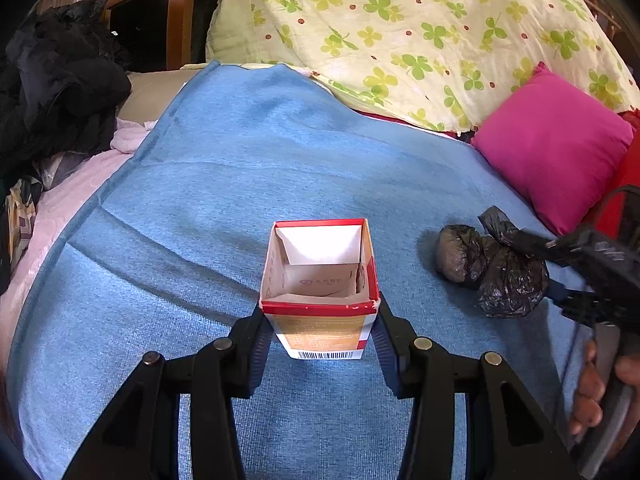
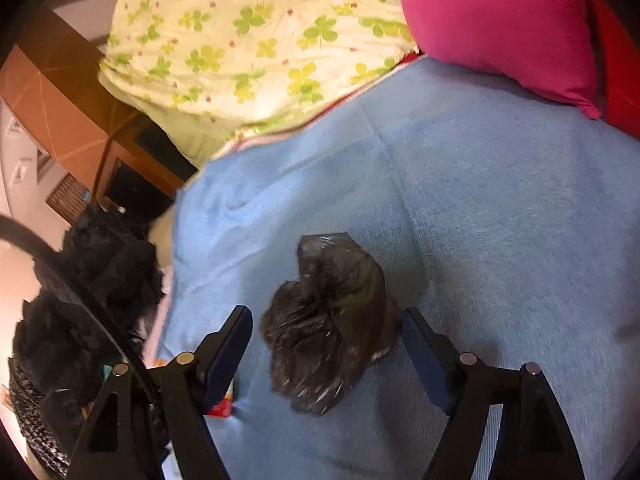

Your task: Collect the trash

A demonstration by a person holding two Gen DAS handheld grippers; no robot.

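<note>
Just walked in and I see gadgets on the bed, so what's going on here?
A person is tidying trash off the blue blanket with a pair of tongs in each hand. The left tongs are clamped on an open, empty red and white carton, held upright. The right tongs are open around a crumpled black plastic bag lying on the blanket, not gripping it.

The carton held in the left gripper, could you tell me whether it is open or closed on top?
Open: the carton's top flap is folded back, and its bare inside looks empty.
</note>
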